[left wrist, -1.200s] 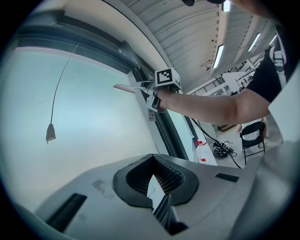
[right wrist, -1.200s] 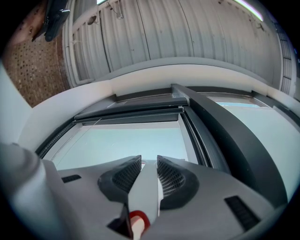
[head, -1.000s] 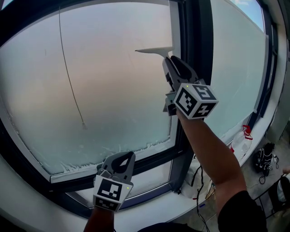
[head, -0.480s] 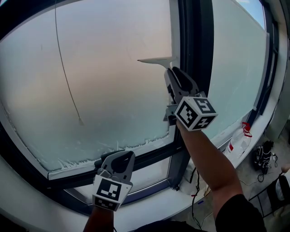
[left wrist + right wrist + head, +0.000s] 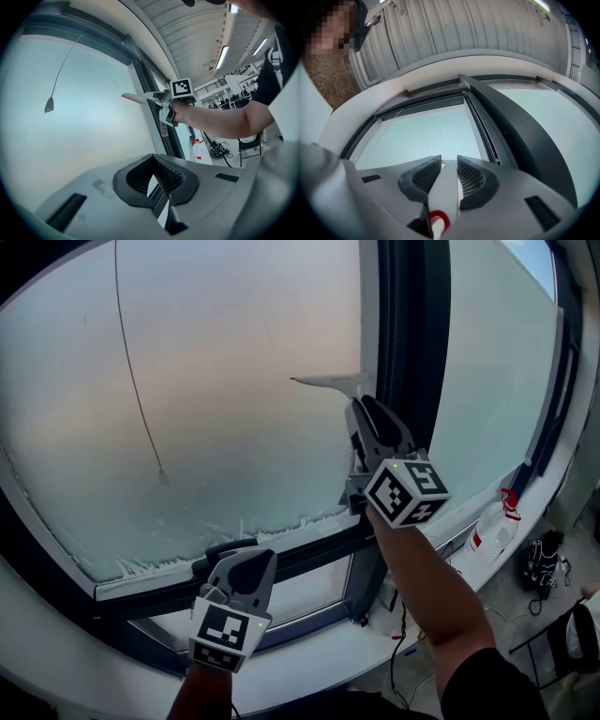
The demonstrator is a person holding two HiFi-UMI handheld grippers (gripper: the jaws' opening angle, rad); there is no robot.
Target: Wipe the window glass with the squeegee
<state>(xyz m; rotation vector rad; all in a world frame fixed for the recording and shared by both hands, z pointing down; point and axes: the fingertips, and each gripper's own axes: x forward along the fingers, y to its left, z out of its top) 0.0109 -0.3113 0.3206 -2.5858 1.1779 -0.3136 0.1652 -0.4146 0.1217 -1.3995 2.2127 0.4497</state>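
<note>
Jaws, right gripper (image 5: 362, 411), clamp squeegee (image 5: 328, 382); glass (image 5: 216, 381) contact unclear.

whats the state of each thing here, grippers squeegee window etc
right gripper, shut on the squeegee handle
squeegee, held up, blade at the glass beside the frame
left gripper, shut, empty, low by the sill
window glass, hazy, ragged marks along bottom edge
cord, hanging loose
bottle, upright

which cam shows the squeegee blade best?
Head view: the squeegee blade lies against the window glass, its full width visible above the right gripper. Left gripper view shows it small, from the side. Right gripper view shows only the handle between its jaws.
</note>
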